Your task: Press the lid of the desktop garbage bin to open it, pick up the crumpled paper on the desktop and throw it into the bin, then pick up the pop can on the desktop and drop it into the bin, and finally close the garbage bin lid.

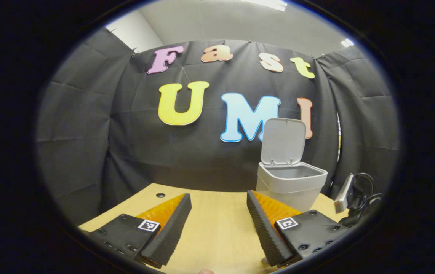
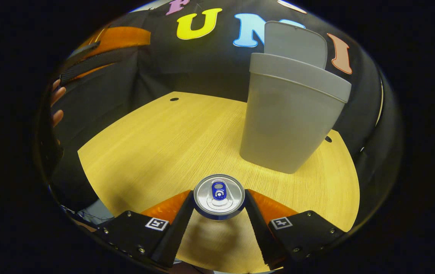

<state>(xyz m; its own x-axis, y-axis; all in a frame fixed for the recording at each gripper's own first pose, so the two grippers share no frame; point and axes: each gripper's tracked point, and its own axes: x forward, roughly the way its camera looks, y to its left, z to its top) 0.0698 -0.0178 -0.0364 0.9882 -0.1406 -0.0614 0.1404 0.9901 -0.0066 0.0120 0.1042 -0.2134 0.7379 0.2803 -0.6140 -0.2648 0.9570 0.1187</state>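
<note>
our right gripper (image 2: 219,201) has the can (image 2: 219,197) between its two fingers, one finger pressing each side, so we judge it has a firm hold. the can stands upright, its long way pointing up at us, and we see its shiny top. we cannot tell if it is off the desk (image 2: 156,144) yet.

the bin (image 2: 286,114) is ahead of this gripper and a bit to the right, near the can. its lid (image 2: 297,42) stands up at the back, so the mouth is open. the next move, we think, is to lift the can up and forward over the rim.

our left gripper (image 1: 219,213) is wide open and holds nothing. it hangs over the desk with the bin ahead on its right, farther off. the right one is nearer.

the desk is flat pale wood. dark cloth walls stand close behind the bin, so room is tight there.
</note>
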